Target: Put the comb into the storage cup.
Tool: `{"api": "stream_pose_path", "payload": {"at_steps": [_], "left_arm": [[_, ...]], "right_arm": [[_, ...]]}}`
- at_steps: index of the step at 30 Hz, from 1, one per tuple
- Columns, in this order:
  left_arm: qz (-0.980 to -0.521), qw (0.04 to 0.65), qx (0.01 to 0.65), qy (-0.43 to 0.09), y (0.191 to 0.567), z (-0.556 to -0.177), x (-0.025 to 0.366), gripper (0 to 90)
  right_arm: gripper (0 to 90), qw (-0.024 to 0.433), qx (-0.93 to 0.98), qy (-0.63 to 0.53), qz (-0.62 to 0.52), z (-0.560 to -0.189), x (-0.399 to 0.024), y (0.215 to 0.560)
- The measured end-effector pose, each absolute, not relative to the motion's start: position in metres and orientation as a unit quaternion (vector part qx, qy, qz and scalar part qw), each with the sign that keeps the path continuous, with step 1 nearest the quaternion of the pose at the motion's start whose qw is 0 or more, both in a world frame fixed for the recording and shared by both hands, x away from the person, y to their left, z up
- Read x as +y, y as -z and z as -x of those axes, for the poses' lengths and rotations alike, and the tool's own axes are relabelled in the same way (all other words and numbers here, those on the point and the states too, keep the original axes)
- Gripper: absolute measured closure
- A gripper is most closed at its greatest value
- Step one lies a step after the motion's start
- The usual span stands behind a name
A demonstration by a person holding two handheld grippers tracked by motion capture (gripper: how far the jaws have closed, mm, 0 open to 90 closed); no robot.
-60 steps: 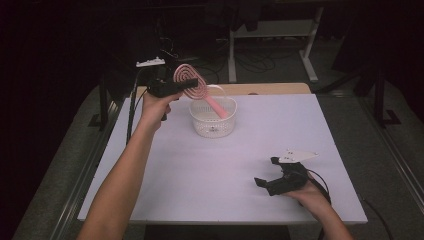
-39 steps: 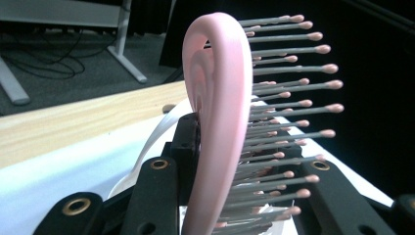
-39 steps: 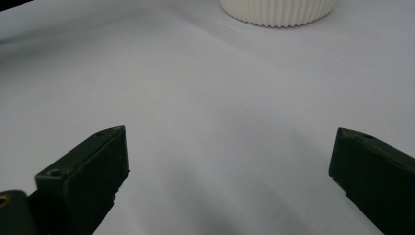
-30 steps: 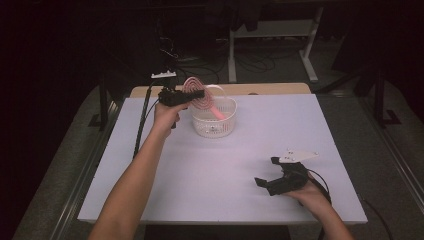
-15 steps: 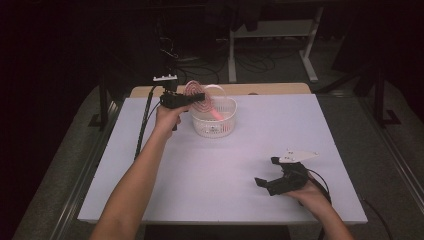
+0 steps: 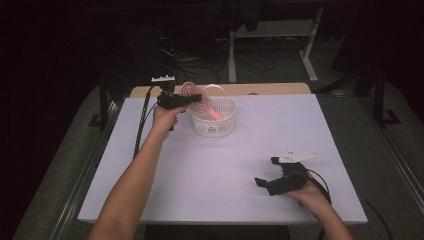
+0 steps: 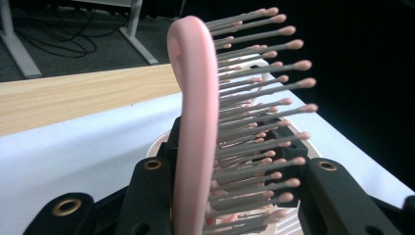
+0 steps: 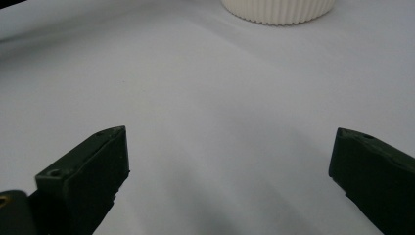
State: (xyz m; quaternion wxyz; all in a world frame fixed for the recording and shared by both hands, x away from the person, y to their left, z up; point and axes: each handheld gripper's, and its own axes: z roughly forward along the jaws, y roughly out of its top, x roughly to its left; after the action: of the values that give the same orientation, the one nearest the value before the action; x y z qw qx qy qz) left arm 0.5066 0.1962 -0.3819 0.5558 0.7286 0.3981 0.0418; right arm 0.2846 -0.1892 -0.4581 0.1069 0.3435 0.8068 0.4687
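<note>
Near the table's far edge, left of centre: left tool (image 6: pixel 192 98) grips the brush (image 6: pixel 196 101) by its head, jaws just easing, handle already inside the basket (image 6: pixel 214 122). Release remains. Right tool (image 6: pixel 266 176) rests open near the right front corner.

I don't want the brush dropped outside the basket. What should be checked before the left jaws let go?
1. Brush between the left gripper's jaws, which have just been opening: ok.
2. Brush handle inside the basket: ok.
3. Brush head down in the basket: not ok, it stands above the rim.
4. Handle resting on the basket floor: cannot tell.
5. Basket upright on the table: ok.
6. Right gripper open and well away from the basket: ok.
</note>
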Motion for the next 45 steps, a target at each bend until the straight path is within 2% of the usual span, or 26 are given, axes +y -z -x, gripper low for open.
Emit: {"api": "stream_pose_path", "payload": {"at_steps": [12,23,28,39,45], "left_arm": [[-0.74,0.54,0.396,-0.06,0.386,-0.504,0.199,54.3],[-0.753,0.518,0.396,-0.092,0.385,-0.502,0.201,25.6],[-0.763,0.51,0.382,-0.103,0.382,-0.499,0.204,15.4],[-0.777,0.507,0.355,-0.115,0.374,-0.492,0.216,0.1],[-0.783,0.502,0.346,-0.123,0.369,-0.486,0.221,0.0]], "right_arm": [[1.0,0.108,0.807,-0.468,-0.343,-0.285,-0.189,0.458],[0.9,0.107,0.808,-0.468,-0.342,-0.285,-0.188,0.458],[1.0,0.106,0.808,-0.469,-0.341,-0.285,-0.188,0.458],[0.9,0.105,0.807,-0.469,-0.343,-0.285,-0.192,0.461],[0.9,0.106,0.806,-0.47,-0.345,-0.285,-0.194,0.46]]}}
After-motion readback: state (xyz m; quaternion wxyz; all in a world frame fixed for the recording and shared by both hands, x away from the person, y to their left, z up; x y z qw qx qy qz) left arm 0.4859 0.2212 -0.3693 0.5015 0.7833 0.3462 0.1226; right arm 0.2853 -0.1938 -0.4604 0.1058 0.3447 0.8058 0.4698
